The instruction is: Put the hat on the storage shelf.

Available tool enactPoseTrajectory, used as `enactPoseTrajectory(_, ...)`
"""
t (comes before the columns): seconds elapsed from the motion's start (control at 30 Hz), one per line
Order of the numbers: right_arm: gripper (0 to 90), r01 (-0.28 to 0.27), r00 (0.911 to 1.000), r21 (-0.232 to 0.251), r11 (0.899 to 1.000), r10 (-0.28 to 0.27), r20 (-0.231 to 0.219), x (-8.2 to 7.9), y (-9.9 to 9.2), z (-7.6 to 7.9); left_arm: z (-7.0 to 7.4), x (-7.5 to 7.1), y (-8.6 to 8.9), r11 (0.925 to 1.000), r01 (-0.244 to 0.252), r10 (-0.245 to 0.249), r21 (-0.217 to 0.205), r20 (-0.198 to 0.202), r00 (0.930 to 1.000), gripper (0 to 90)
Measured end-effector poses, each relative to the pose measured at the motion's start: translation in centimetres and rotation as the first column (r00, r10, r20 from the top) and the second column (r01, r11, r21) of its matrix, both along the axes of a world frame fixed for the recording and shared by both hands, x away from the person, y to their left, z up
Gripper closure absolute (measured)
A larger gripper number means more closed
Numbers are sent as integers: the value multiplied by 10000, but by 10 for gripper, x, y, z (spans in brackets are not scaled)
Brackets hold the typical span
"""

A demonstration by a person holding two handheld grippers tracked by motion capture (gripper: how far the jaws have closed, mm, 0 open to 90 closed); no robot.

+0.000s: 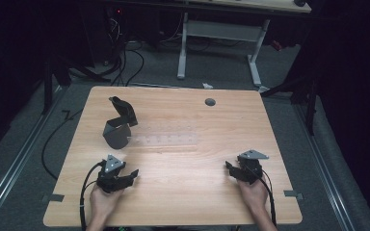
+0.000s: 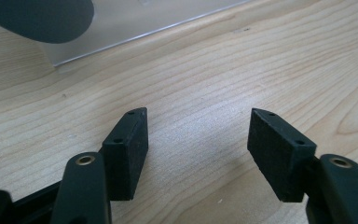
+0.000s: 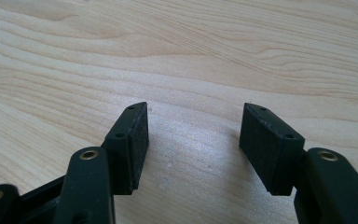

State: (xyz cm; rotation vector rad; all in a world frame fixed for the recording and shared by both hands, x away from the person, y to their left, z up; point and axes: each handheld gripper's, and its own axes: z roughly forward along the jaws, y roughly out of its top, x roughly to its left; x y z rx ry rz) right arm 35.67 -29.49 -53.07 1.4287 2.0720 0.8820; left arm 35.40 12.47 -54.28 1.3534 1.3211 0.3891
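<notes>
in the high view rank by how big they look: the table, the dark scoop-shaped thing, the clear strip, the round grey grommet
1. table
2. dark scoop-shaped thing and clear strip: too close to rank
3. round grey grommet

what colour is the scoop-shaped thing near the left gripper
Dark grey scoop, clearest in the high view.

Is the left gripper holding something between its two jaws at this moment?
No, in the left gripper view the left gripper has its jaws standing apart with just bare wooden table between them.
</notes>
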Motion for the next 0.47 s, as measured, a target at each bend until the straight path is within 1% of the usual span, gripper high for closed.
enactPoseTrajectory(0.03,426,1,10000,-1,10000,-1,0,0,0,0,-1,0,-1,10000,-23,23,85,-4,10000,385)
enactPoseTrajectory(0.07,427,-4,10000,-5,10000,4,1,0,0,0,-2,0,-2,9996,-5,7,299,-63,10000,382)
enactPoseTrajectory(0.17,427,0,10000,0,10000,0,-2,0,0,0,-4,0,-5,9980,11,-10,626,-19,10000,373)
enactPoseTrajectory(0.47,425,-11,10000,-3,10000,11,0,0,0,0,-4,2,-6,9983,-121,126,567,-93,9999,337)
